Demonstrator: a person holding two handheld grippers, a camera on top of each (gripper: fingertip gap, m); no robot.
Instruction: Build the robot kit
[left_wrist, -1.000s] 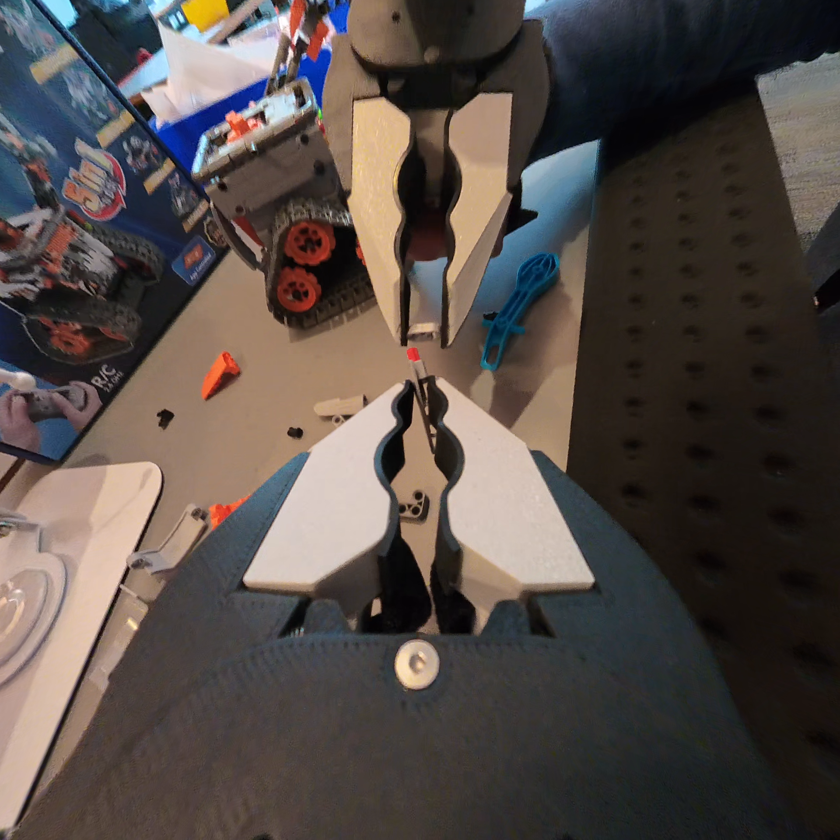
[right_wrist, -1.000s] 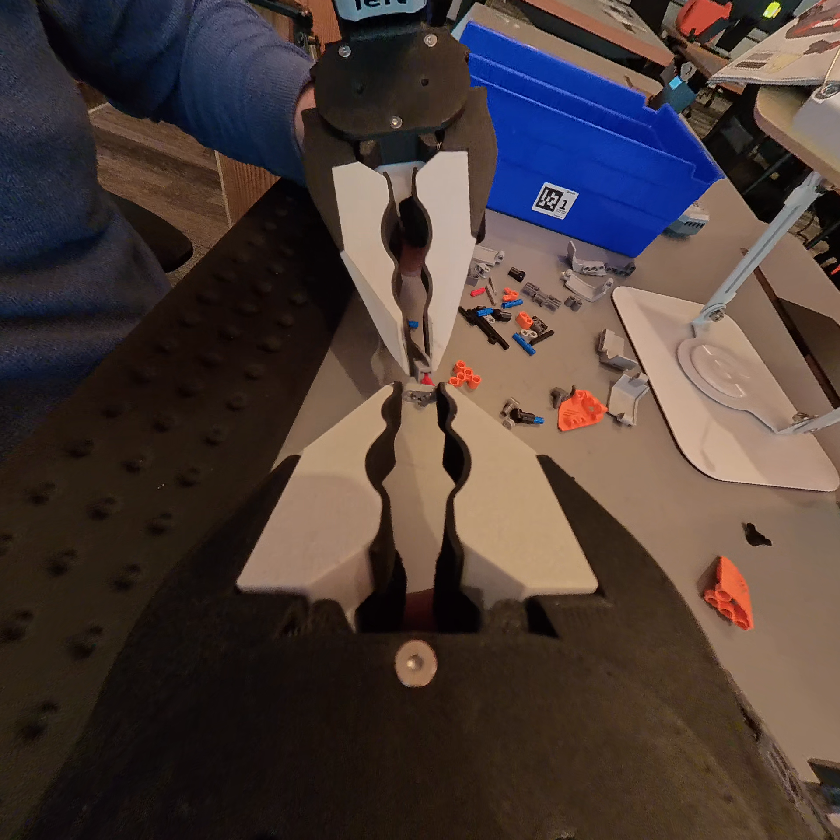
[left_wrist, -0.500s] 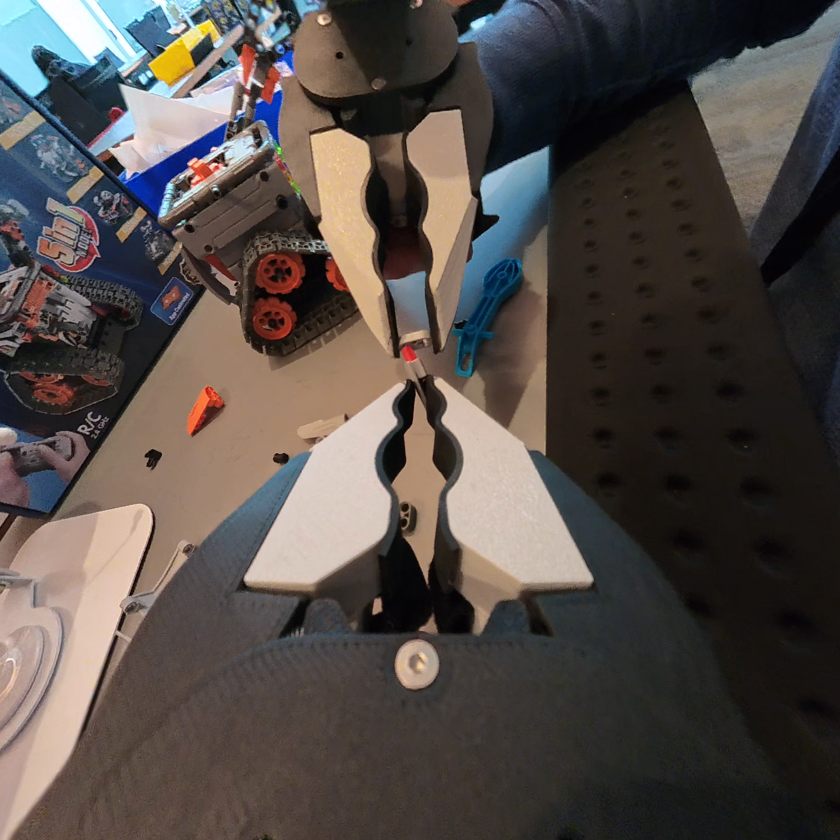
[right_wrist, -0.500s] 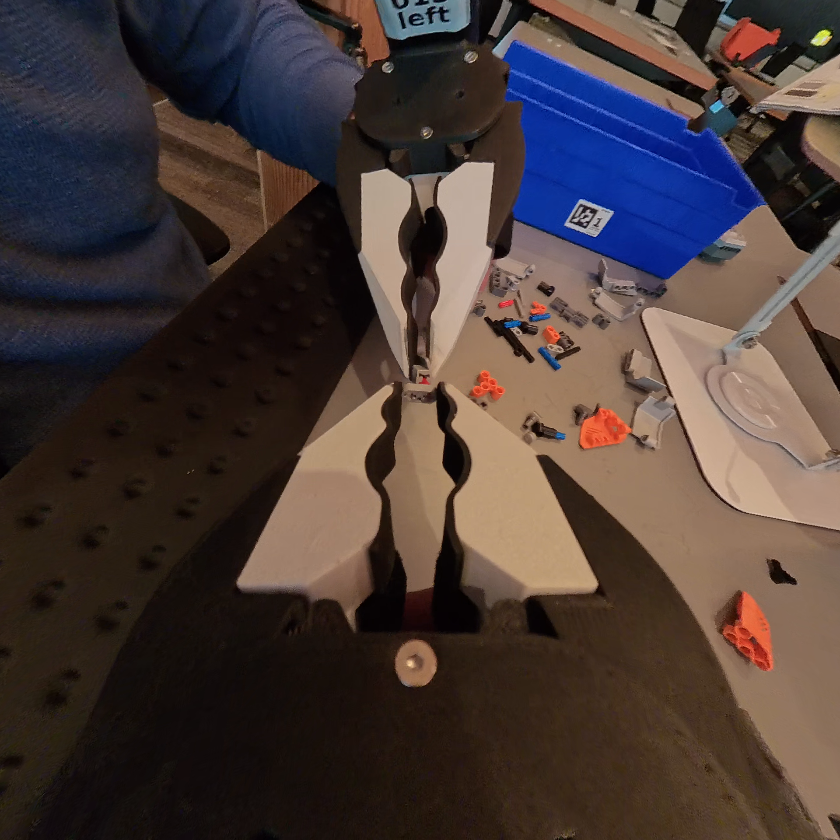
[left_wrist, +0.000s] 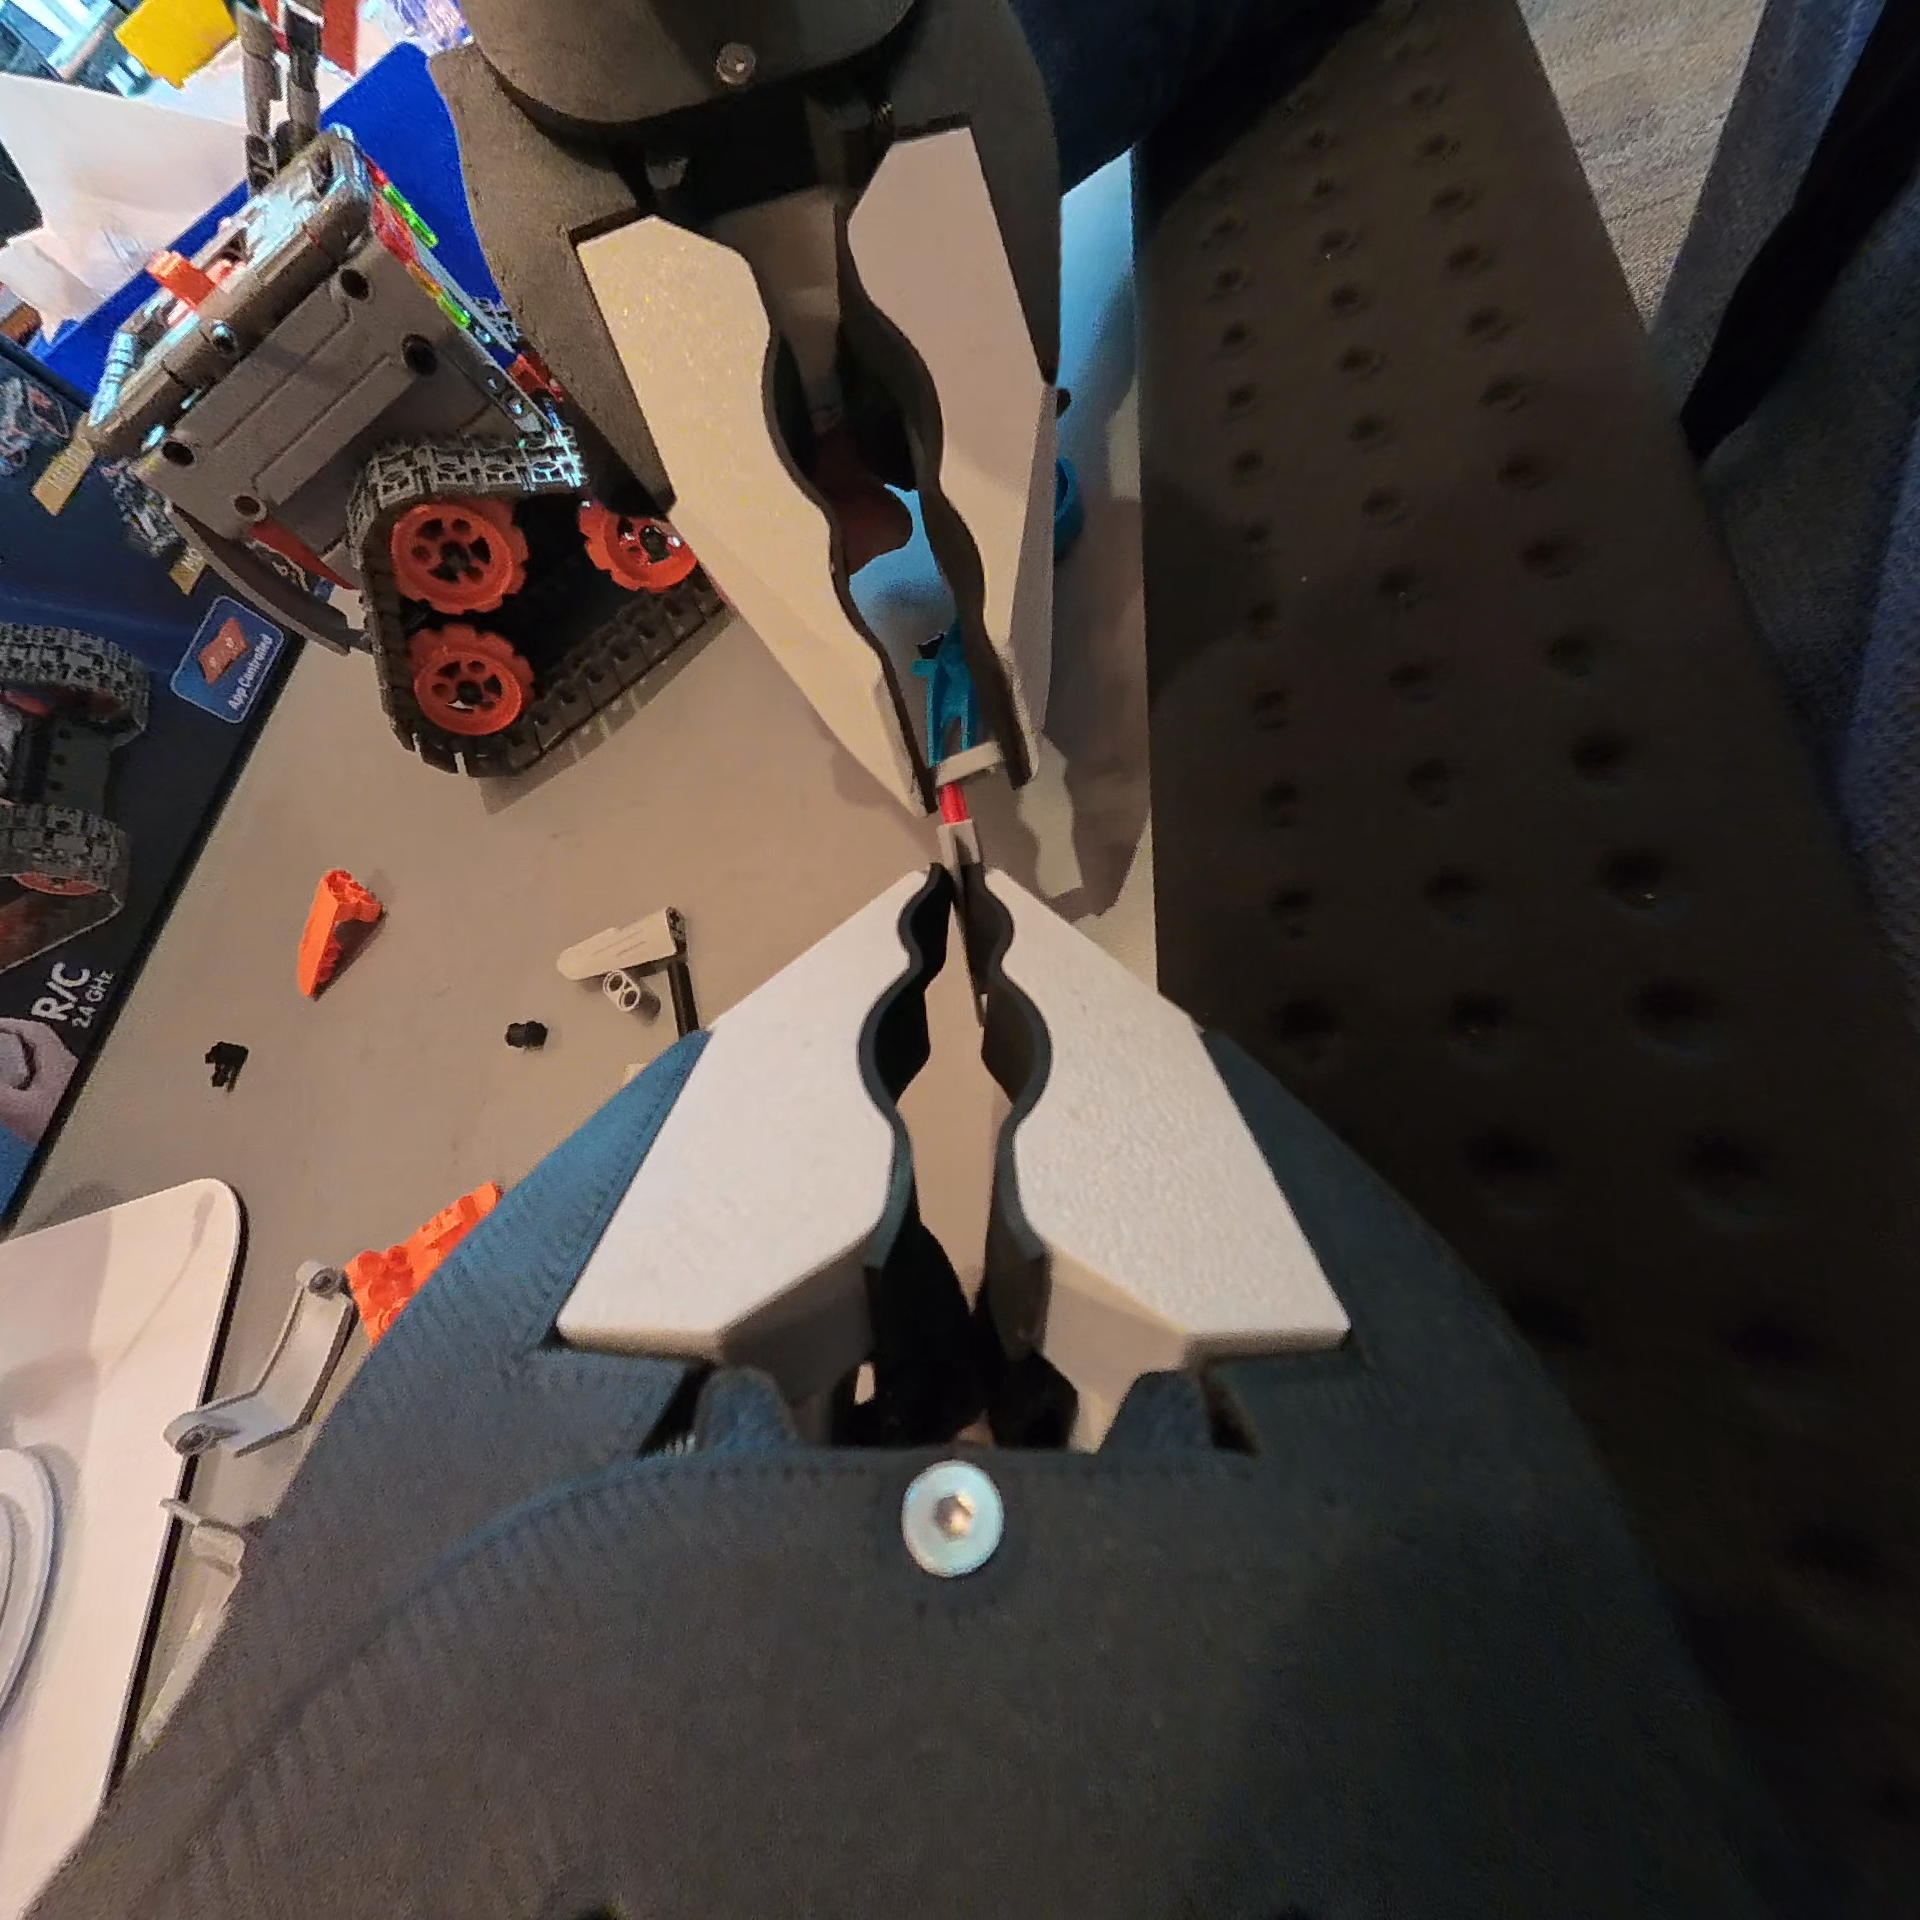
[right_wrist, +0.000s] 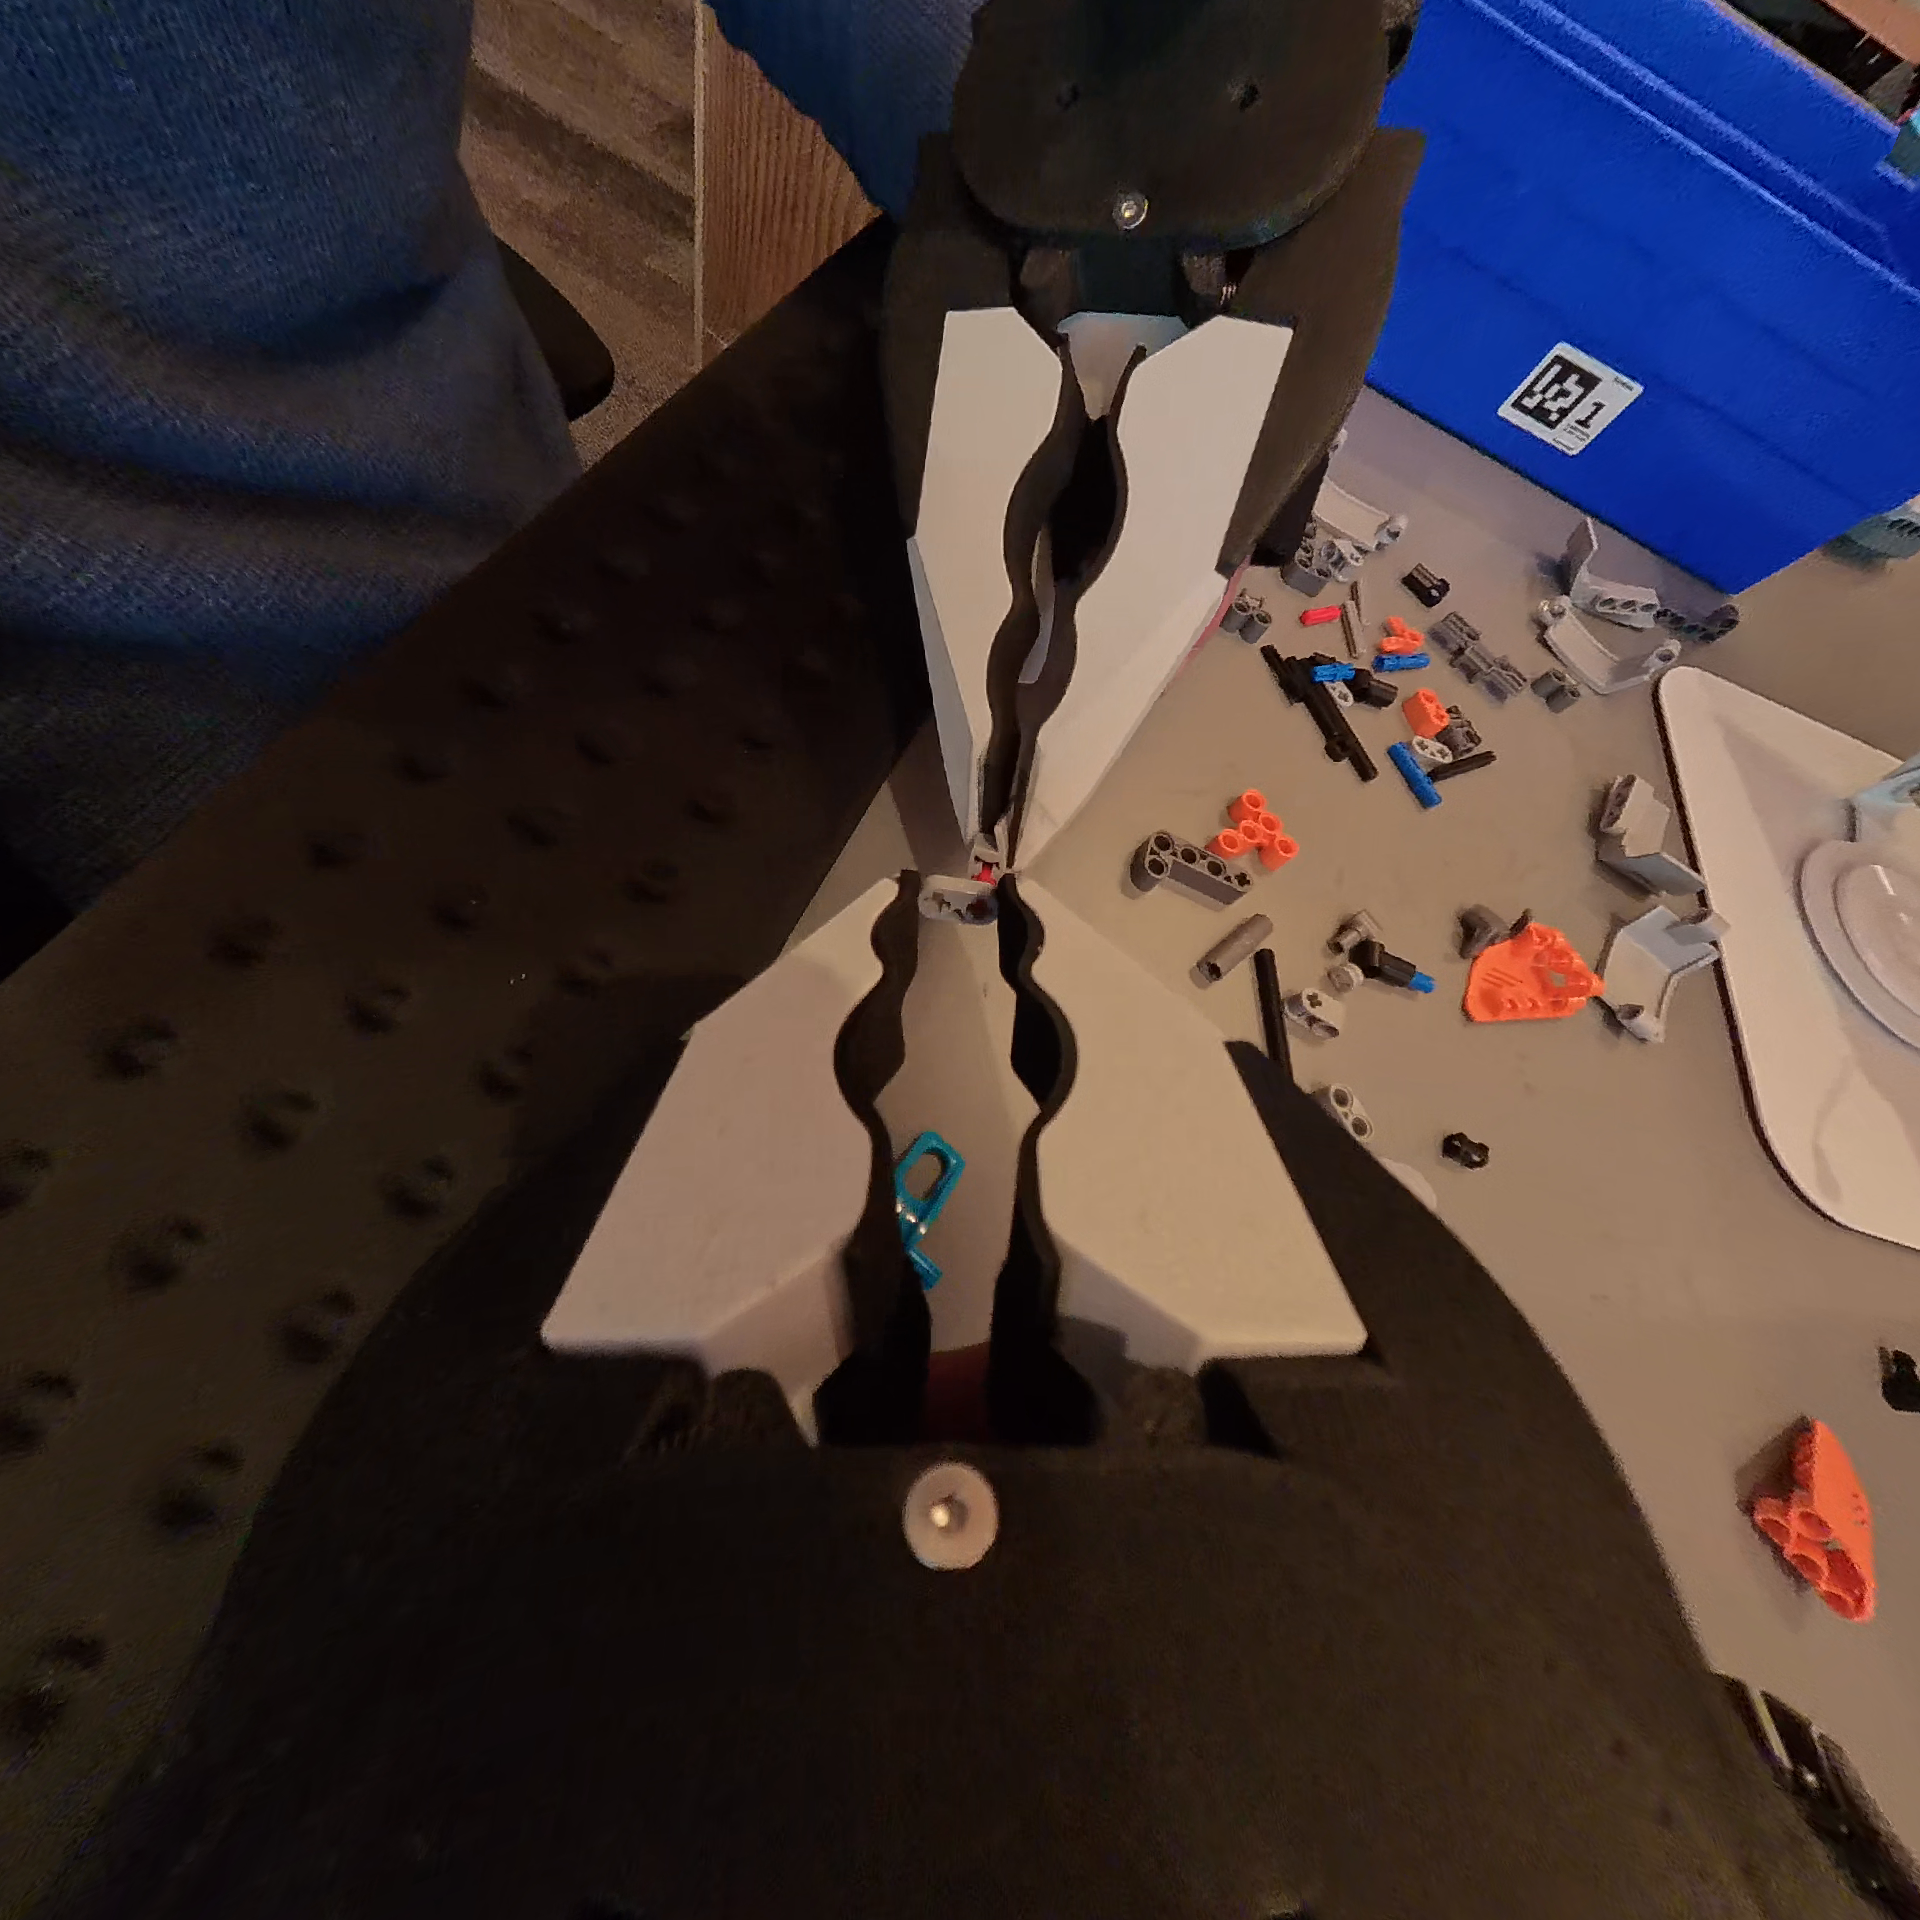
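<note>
Table (left_wrist: 436, 1049) grey, strewn with toy parts; dimpled black mat (left_wrist: 1455, 727) alongside

Right tool (right_wrist: 961, 899) pinches a grey connector (right_wrist: 954, 900) against the left tool (right_wrist: 1000, 836).

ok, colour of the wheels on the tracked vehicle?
Orange wheels, inside dark tracks on the tracked vehicle; left wrist view shows them best.

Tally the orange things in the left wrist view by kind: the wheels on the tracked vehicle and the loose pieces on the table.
Orange wheels on the tracked vehicle: 3
Loose orange pieces on the table: 2
Total: 5
</note>
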